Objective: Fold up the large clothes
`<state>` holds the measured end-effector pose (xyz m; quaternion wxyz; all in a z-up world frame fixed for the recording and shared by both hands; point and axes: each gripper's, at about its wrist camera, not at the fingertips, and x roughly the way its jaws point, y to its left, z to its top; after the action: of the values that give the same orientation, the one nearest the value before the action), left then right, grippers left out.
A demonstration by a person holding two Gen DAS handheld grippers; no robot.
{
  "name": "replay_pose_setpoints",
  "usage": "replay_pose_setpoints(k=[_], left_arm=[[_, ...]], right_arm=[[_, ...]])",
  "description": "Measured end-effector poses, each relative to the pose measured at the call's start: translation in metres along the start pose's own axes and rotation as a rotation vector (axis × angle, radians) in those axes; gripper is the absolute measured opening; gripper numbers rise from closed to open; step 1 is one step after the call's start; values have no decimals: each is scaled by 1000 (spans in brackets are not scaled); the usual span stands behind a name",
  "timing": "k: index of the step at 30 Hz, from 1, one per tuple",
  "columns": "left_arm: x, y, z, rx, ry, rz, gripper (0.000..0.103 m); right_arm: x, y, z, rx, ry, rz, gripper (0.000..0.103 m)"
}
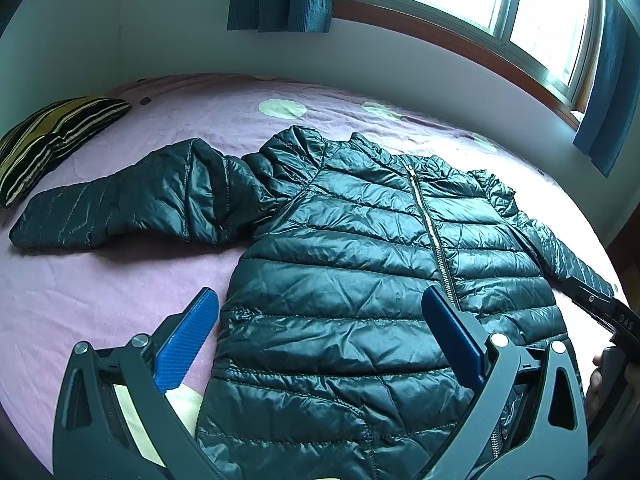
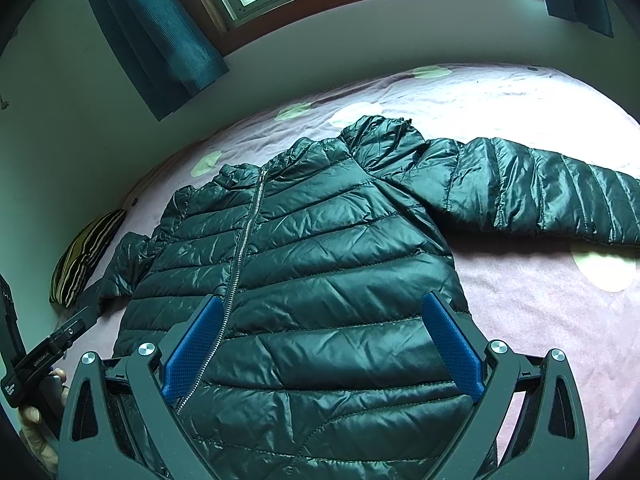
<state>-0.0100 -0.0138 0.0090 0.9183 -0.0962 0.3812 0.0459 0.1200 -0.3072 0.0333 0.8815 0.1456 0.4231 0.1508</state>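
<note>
A dark shiny quilted puffer jacket (image 1: 360, 248) (image 2: 320, 264) lies flat and zipped on a pink bed, front up, collar toward the window wall. One sleeve (image 1: 132, 204) stretches out to the left in the left wrist view; the other sleeve (image 2: 540, 192) stretches out to the right in the right wrist view. My left gripper (image 1: 320, 300) hovers open above the jacket's lower left part, its blue pads wide apart. My right gripper (image 2: 324, 308) hovers open over the lower right part, beside the zipper (image 2: 244, 248). Neither holds anything.
The pink bedsheet (image 1: 100, 288) with pale round spots covers the bed. A striped folded cushion (image 1: 52, 140) (image 2: 88, 256) lies near one sleeve. A wall, a window (image 1: 500, 4) and blue curtains (image 2: 152, 32) stand behind. A person's hand (image 2: 44, 412) grips the left gripper's handle.
</note>
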Motion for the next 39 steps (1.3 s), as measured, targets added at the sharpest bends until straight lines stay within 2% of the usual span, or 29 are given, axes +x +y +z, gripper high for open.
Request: replay_pose_setpoints(k=[11,18,28,33,36,39], left_arm=[[-1,2,0,0,1,5,101],[0,3,1,-1,3,7,101],[1,7,1,-15,7,11,101],[5,25,3,-51,4,31,101],[10,48,3,-85,-1,56,101],[22,81,-2,-141,12,101,101]], right_arm=[[-2,0,0,9,-6,-2,99],[-4,8,1,-31,-10,-27,99],[0,4,2,-11,24,2,99],[-7,-14,9,30,5,-30,99],[-16,-41,17,80,-18,-55,99],[-24,-78,23,169,-34,-37,99]])
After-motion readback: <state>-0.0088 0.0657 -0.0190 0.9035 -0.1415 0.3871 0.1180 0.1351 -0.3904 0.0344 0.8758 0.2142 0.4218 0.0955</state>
